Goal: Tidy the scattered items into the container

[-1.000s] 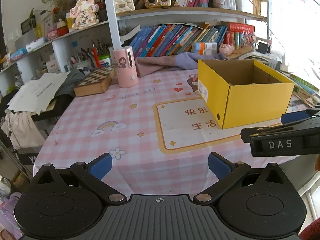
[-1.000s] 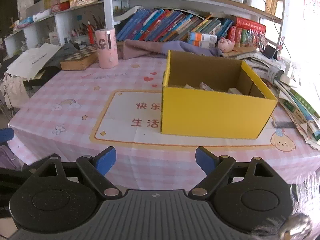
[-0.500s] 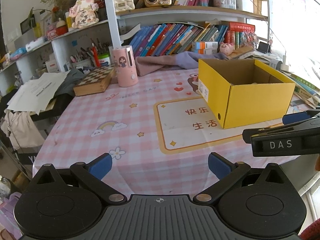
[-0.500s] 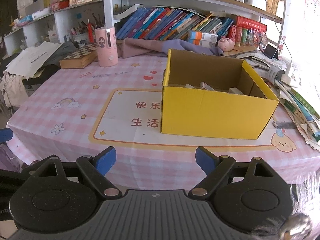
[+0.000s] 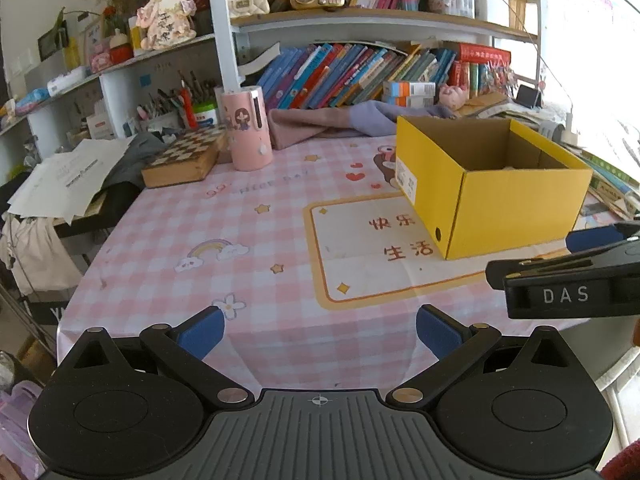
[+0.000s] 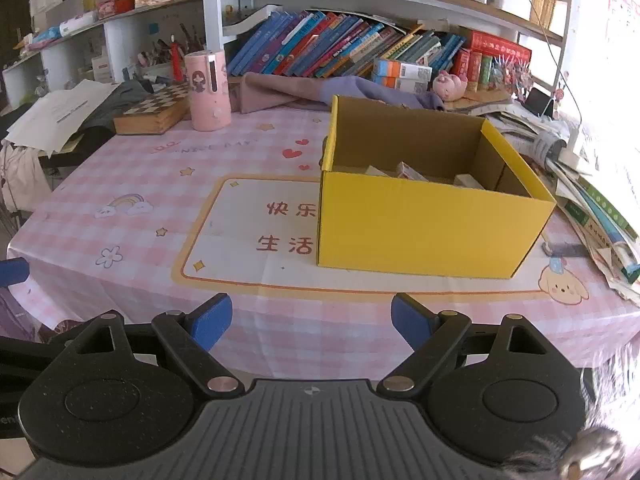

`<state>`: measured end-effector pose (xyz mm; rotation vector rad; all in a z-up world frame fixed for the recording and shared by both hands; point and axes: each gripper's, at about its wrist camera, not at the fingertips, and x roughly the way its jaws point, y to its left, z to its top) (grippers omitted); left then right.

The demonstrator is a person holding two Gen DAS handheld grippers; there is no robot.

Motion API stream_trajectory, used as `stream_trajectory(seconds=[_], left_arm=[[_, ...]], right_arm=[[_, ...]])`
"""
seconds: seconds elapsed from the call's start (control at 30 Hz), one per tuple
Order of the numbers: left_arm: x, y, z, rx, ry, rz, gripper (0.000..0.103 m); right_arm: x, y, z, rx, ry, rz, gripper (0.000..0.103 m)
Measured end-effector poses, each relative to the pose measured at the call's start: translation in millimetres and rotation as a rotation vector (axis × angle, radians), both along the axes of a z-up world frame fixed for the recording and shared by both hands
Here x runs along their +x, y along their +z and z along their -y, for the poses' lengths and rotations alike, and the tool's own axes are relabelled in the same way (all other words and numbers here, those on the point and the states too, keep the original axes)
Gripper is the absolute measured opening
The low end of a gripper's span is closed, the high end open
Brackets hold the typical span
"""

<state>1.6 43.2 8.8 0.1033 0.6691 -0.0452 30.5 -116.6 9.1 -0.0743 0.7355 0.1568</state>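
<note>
Left wrist: left gripper (image 5: 318,330) hanging open and empty, low centre; yellow cardboard box (image 5: 492,184) sitting right of centre on the pink checked tablecloth (image 5: 168,224).

Right wrist: right gripper (image 6: 312,316) gaping wide, nothing between the pads. Small cartons (image 6: 408,171) lying inside the box, centre right; probably light, stiff, crushable, so pinching their flat sides looks best.
</note>
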Motion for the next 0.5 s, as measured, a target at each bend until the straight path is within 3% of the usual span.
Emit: stream_trajectory(seconds=[0.3,0.5], left_arm=[[7.2,-4.4,-12.0,-0.05,0.038,-0.02,0.103],[8.1,-5.7,-6.5,-0.036,0.004,-0.025,0.103]], right_arm=[[2.3,-1.2,4.4,0.028,-0.018,0.003,0.088],[0.3,-3.6,5.4,0.029,-0.028,-0.006,0.089]])
